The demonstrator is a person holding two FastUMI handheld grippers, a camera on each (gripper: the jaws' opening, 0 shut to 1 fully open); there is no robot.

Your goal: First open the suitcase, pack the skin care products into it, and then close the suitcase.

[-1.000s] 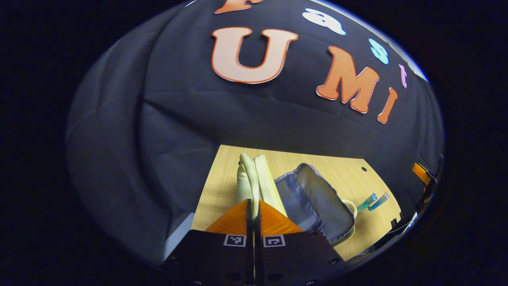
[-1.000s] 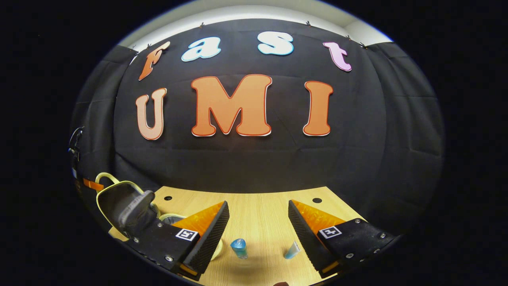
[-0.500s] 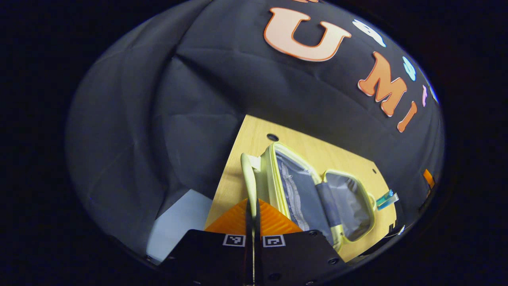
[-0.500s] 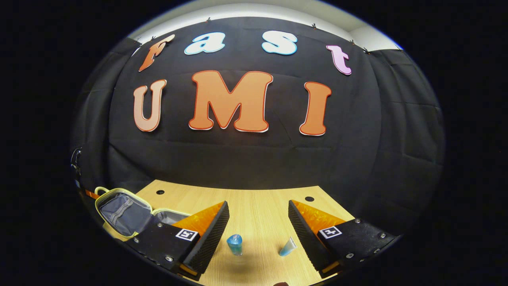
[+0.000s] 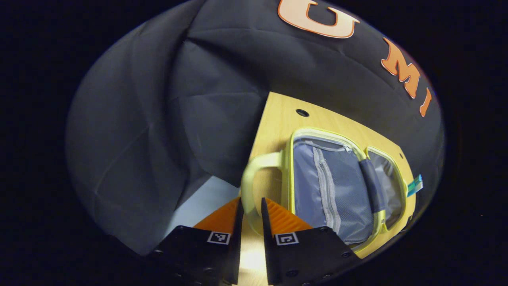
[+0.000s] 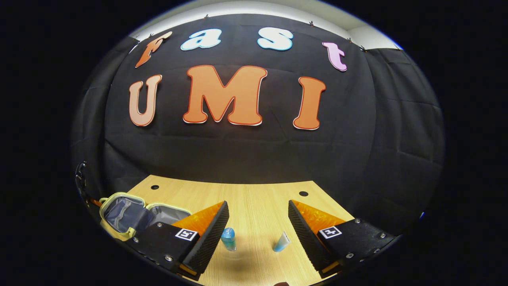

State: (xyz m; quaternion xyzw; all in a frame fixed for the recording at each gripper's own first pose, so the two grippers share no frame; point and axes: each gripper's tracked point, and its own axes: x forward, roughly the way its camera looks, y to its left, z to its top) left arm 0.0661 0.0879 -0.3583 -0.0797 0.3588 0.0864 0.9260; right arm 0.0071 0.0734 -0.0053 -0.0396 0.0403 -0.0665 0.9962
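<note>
A small pale-yellow suitcase (image 5: pixel 333 186) lies open flat on the wooden table (image 5: pixel 278 119), its grey lining and mesh pocket facing up. Its yellow handle (image 5: pixel 248 186) loops toward my left gripper (image 5: pixel 250 202), whose fingers stand slightly apart with the handle's curve between the tips, not pressed. In the right gripper view the open suitcase (image 6: pixel 131 212) lies at the far left. My right gripper (image 6: pixel 258 206) hangs wide open above the table. A blue bottle (image 6: pixel 228 239) and a light-blue tube (image 6: pixel 281 242) rest on the wood between its fingers. The tube's end (image 5: pixel 414 186) shows beyond the suitcase.
The table (image 6: pixel 254 198) has small round holes near its back edge (image 6: pixel 303 193). Its left edge drops off beside the suitcase handle, with pale floor (image 5: pixel 198 202) below. Black cloth walls close in the back and sides.
The suitcase lid has swung fully down, so the case now lies open flat. My left gripper's fingers have parted around the handle. The right gripper stays open and has drifted slightly.
</note>
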